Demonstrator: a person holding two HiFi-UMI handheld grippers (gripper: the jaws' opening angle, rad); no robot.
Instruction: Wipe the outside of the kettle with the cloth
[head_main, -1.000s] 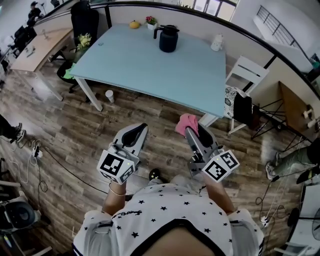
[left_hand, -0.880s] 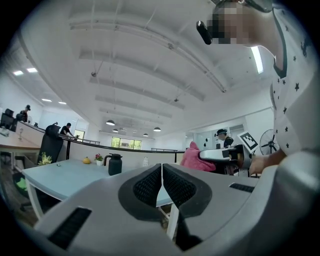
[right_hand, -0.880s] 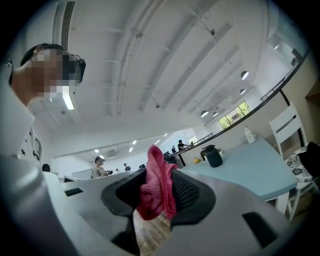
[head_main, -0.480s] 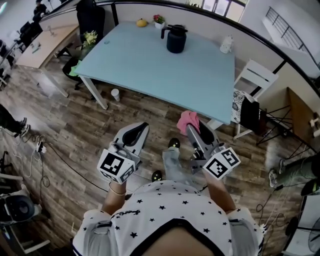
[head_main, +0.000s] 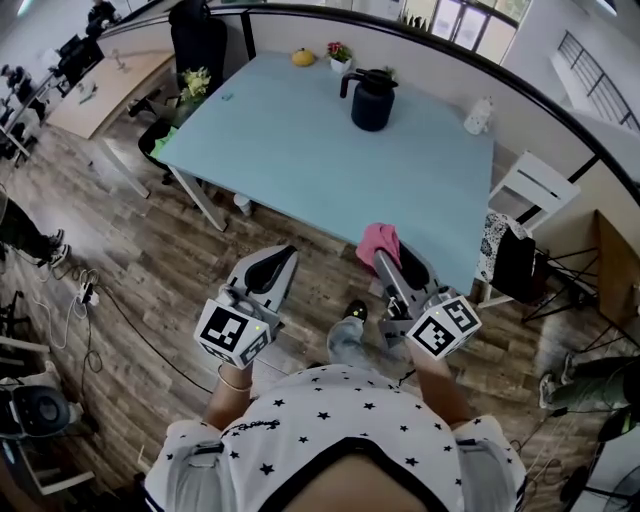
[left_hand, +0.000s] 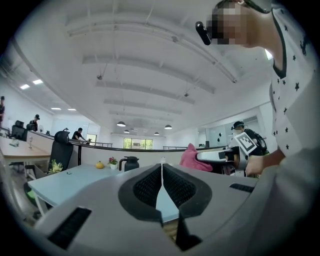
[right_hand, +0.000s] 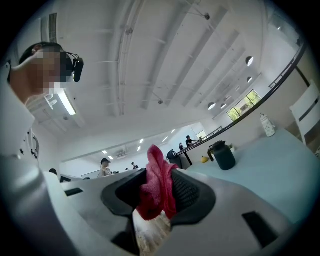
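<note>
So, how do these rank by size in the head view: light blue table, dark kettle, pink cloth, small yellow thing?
light blue table
dark kettle and pink cloth, about alike; the cloth is nearer
small yellow thing

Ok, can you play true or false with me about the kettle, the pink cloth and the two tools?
1. The right tool is pinching the pink cloth. True.
2. The left tool is holding the kettle. False: its jaws are shut on nothing, and the kettle stands on the blue table.
3. The pink cloth is rubbing the kettle. False: the kettle is at the far side of the table, well apart from the cloth.
4. A yellow fruit sits on the table too. True.
</note>
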